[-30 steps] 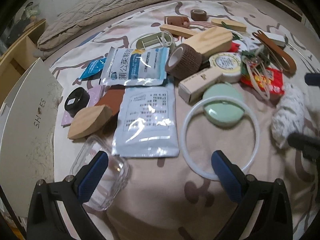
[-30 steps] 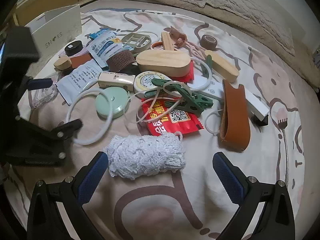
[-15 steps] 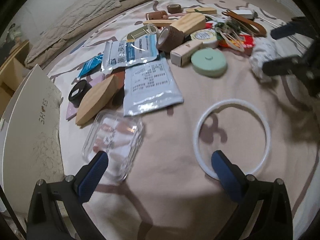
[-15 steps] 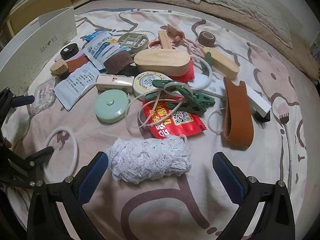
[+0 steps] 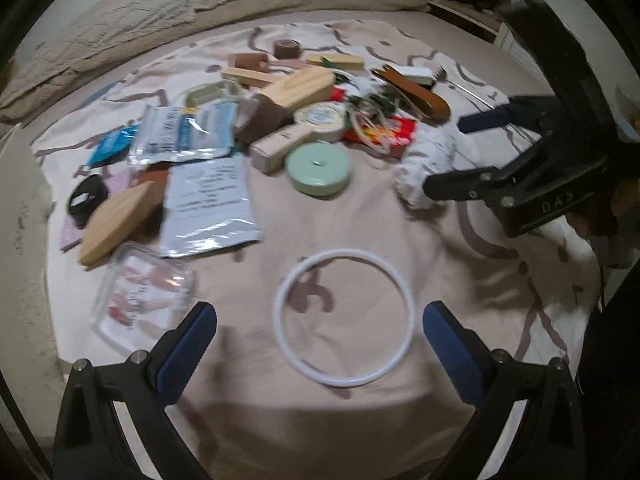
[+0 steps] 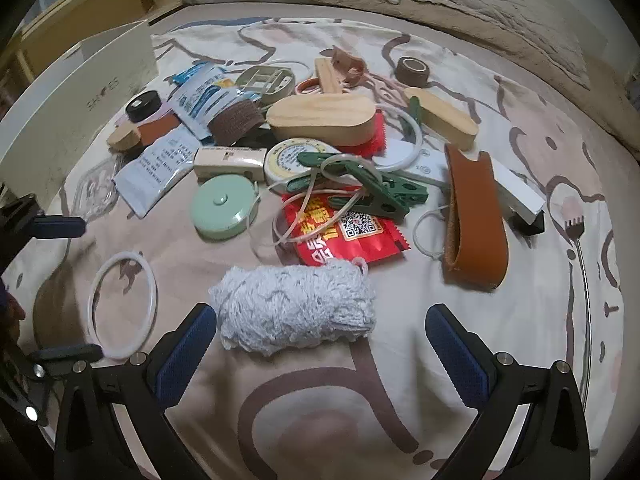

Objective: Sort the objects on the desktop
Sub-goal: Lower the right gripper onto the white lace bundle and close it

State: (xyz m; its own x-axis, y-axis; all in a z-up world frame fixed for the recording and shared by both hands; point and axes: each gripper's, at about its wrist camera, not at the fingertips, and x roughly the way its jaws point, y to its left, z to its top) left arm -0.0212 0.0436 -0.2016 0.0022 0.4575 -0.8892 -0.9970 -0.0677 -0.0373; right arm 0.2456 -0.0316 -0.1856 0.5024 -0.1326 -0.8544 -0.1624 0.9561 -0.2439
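Pulled my left tongs [image 5: 320,344] back toward near edge of bed [image 5: 400,408], so white ring [image 5: 344,318] now sits alone, well apart from pile w/ green disc [image 5: 319,172]; both tongs wide open, empty, right tongs [image 6: 320,344] just beside yarn ball [image 6: 294,310], prob next pick.

A thin white ring [image 5: 344,318] lies flat on the bed sheet between the spread tips of the left tongs [image 5: 320,344], apart from the heap, while a crumpled white knit bundle [image 6: 294,312] rests between the tips of the right tongs [image 6: 320,344], the red packet [image 6: 346,230] just beyond it.
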